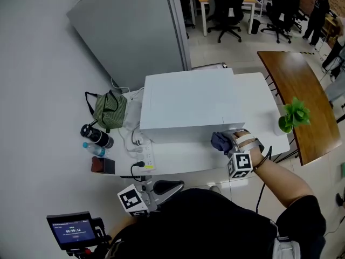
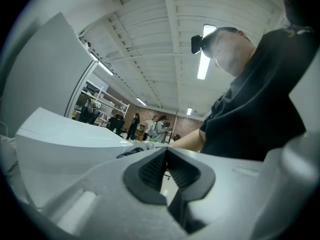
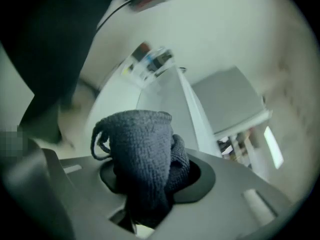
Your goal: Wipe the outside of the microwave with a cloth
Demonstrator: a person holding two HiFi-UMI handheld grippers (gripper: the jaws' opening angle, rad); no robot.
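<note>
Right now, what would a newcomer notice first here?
The big white microwave fills the middle of the white table. The right gripper is shut on a dark blue cloth, held at the microwave's lower front edge, towards its right end. The left gripper hangs shut and empty close to the person's body, and a green plant stands at the table's right edge.
</note>
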